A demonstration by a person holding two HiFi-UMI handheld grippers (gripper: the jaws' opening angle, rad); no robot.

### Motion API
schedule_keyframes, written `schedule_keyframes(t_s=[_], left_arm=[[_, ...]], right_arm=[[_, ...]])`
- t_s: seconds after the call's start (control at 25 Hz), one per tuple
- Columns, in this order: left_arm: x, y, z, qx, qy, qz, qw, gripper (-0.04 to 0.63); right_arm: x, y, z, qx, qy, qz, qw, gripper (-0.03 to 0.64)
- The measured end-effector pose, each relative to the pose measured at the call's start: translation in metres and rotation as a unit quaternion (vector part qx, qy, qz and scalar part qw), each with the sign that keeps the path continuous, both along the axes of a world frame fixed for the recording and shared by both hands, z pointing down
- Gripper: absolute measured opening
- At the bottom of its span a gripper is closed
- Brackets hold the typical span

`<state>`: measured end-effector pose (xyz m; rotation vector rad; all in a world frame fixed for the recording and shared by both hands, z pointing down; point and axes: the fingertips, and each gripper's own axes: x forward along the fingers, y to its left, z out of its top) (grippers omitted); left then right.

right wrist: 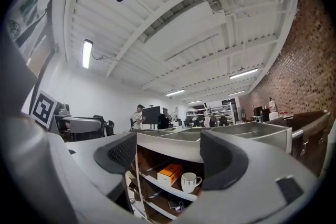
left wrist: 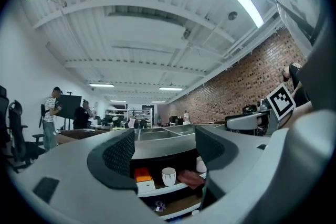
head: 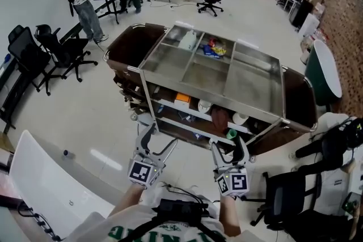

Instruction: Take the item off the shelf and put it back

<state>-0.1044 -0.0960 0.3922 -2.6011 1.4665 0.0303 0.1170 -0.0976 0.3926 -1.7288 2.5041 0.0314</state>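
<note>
Cup (right wrist: 189, 182) stands on the cart's middle shelf (head: 170, 106), its handle turned to the right in the right gripper view. An orange box (right wrist: 170, 173) sits just beside it on the left. In the left gripper view a brown cloth (left wrist: 190, 178) lies just right of the cup, and a second cup (left wrist: 201, 164) stands behind the cloth. Nothing touches any of them.

The right gripper (right wrist: 168, 157) points level at the shelf from a little way off. Its fingers stand wide apart with nothing held; the cup and box show through the gap but lie well beyond the pads. The left gripper (left wrist: 165, 155) is level too, its fingers just as wide and empty, framing the same shelf from the other side. In the head view the two grippers are side by side just in front of the cart (head: 215, 96), the left one tilted a little outward.

The cart's steel top is split into compartments. A pale bottle (head: 188, 39) stands in a far one, and snack packets (head: 214, 49) lie in the next one to the right. A green thing (head: 231, 134) shows on the lower shelf. Dark brown sofas (head: 127, 42) curve behind the cart. Office chairs (head: 54, 48) stand at the left, and people (head: 85, 3) stand farther off.
</note>
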Motion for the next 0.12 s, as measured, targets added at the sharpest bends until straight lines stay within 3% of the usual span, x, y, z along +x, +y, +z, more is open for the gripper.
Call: schedule_keyframes(t_s=[0.12], left_arm=[[-0.0106,0.0060,-0.0079,-0.010,0.014,-0.005,0.9998,0.345]], right_arm=[[-0.0128,0.0005,0.0020,-0.004,0.007,-0.010,1.000,0.399]])
